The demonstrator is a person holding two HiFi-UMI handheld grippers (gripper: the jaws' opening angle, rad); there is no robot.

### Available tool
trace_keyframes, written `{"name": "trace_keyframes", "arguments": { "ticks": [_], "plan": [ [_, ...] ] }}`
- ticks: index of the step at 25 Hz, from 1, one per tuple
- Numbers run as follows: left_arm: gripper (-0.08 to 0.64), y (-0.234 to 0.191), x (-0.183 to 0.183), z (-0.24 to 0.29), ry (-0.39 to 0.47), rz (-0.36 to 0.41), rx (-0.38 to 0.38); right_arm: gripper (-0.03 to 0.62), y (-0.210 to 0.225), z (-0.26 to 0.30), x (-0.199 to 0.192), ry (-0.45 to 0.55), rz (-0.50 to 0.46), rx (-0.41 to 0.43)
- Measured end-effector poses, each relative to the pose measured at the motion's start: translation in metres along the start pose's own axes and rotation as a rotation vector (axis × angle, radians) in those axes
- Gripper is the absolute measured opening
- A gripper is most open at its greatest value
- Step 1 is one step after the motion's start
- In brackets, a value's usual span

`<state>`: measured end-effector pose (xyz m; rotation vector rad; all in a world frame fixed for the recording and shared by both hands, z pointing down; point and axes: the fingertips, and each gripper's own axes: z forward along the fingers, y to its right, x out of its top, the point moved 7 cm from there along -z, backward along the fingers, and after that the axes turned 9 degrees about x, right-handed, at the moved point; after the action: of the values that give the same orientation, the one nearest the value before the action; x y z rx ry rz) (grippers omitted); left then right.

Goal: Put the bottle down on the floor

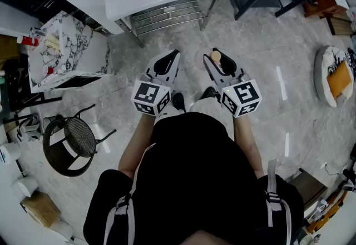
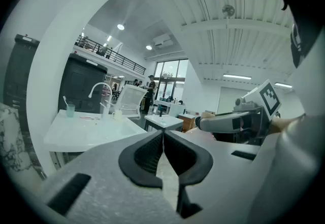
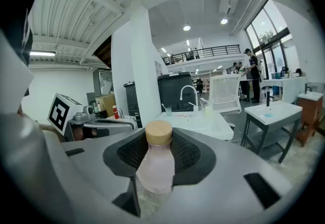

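The person stands with both forearms stretched forward at waist height, side by side and near each other, the two grippers pointing ahead over the grey marbled tile floor point(image 1: 267, 71). The right gripper point(image 1: 221, 59) has its dark ribbed jaws spread wide and pressed against the sides of a pale pink translucent bottle with a round tan wooden cap point(image 3: 156, 167), which lies along the jaws with its cap toward the tips, well above the floor. The left gripper point(image 1: 167, 60) has its jaws closed tip to tip with nothing between them.
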<state>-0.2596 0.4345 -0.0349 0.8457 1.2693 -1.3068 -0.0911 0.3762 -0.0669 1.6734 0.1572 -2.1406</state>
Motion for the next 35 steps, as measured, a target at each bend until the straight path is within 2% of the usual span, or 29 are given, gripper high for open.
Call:
{"name": "trace_keyframes", "arguments": {
  "ticks": [14, 20, 26, 35],
  "plan": [
    [0.02, -0.005, -0.002, -0.002, -0.011, 0.005, -0.02, 0.14, -0.007, 0.0, 0.004, 0.016, 0.032, 0.013],
    [0.02, -0.011, -0.002, 0.001, -0.017, 0.005, -0.018, 0.141, -0.003, 0.003, 0.001, 0.019, 0.028, -0.007],
    [0.02, -0.015, -0.006, 0.018, -0.045, 0.0, -0.014, 0.14, 0.014, 0.011, 0.0, 0.01, 0.044, 0.022],
    [0.02, -0.003, 0.009, 0.074, -0.045, 0.008, 0.0, 0.141, 0.062, 0.021, 0.013, 0.01, -0.002, 0.105]
  ]
}}
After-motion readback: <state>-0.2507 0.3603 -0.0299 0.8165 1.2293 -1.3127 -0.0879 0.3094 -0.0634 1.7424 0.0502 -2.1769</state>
